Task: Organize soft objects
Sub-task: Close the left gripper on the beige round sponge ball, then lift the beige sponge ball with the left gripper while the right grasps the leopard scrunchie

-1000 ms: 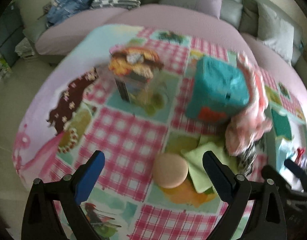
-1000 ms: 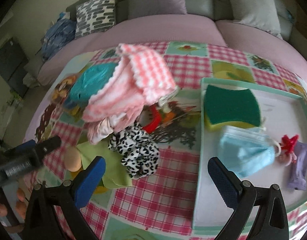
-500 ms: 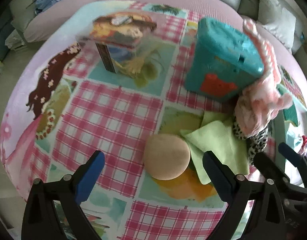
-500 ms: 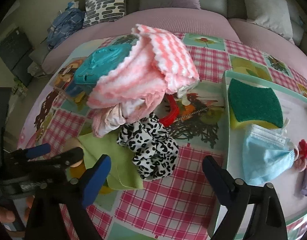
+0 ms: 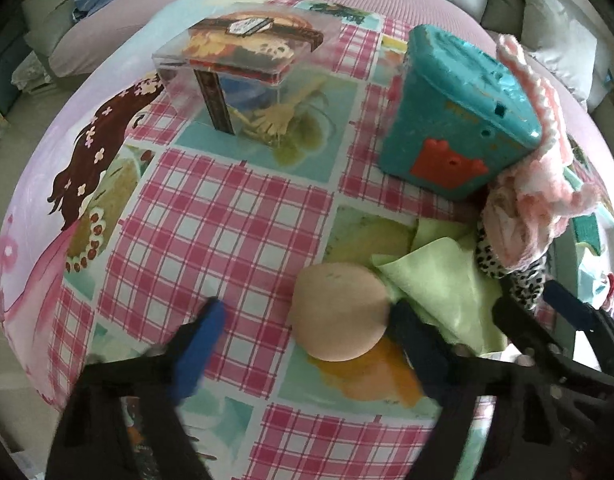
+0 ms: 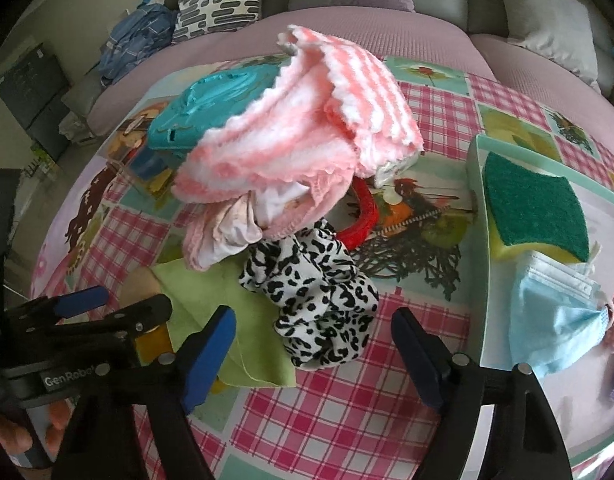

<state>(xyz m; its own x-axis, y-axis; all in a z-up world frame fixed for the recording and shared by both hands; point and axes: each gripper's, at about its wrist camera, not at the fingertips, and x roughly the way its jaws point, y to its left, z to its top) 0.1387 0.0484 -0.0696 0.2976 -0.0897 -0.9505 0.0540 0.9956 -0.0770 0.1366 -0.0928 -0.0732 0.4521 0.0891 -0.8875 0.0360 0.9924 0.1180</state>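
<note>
Left wrist: one puff [image 5: 341, 312] between closing left tongs [image 5: 307, 332]; right tongs [image 6: 315, 340] closing, empty.

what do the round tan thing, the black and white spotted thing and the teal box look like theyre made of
Round tan pad: probably soft foam or sponge, with a matte, slightly dimpled face. Spotted piece: thin printed fabric, gathered into puffy folds like a scrunchie. Teal box: hard moulded plastic, judging by its glossy highlights, crisp edges and small holes.

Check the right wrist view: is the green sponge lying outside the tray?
No, the green sponge lies inside the tray, next to the blue face mask.
</note>
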